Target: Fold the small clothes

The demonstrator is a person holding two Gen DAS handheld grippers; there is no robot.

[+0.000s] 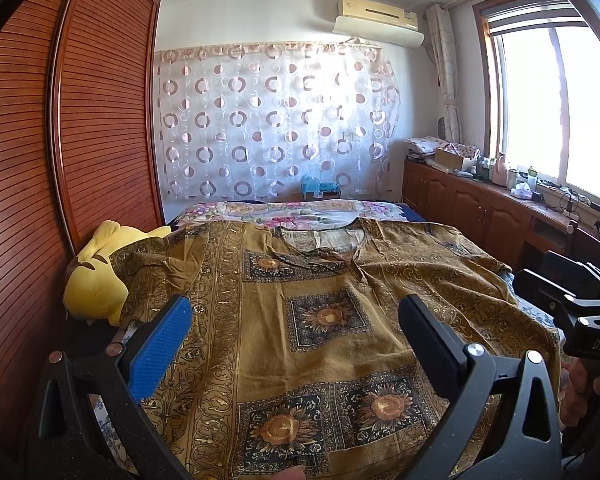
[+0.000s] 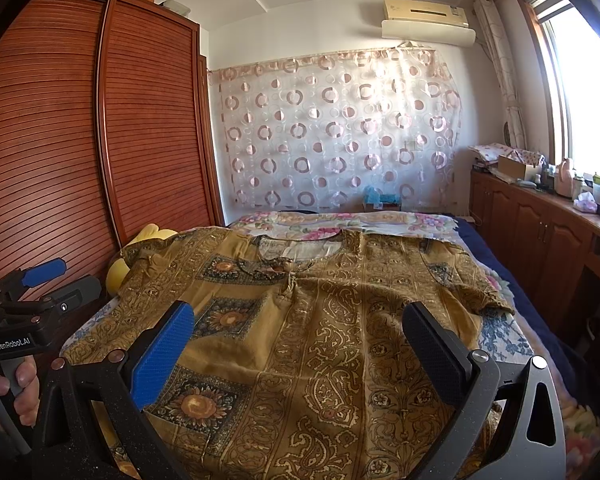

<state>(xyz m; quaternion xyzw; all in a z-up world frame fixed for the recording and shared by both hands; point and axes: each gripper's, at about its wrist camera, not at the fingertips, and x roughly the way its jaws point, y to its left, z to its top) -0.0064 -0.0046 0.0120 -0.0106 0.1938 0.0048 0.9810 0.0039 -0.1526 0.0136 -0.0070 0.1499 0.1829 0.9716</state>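
Note:
A mustard-brown shirt (image 1: 320, 300) (image 2: 340, 320) with sunflower squares and paisley bands lies spread flat on the bed, neckline toward the far wall and short sleeves out to both sides. My left gripper (image 1: 296, 312) hovers open over the shirt's lower left half, nothing between its blue and black fingers. My right gripper (image 2: 300, 320) hovers open over the lower right half, also holding nothing. Each gripper shows at the edge of the other's view: the right gripper (image 1: 580, 312) with a hand on its handle, and the left gripper (image 2: 28, 292).
A yellow plush toy (image 1: 96, 276) lies by the shirt's left sleeve, against the slatted wooden wardrobe (image 1: 60, 140). A floral bedsheet (image 2: 340, 220) covers the far end of the bed. Low wooden cabinets (image 2: 540, 232) with clutter on top run under the window at the right.

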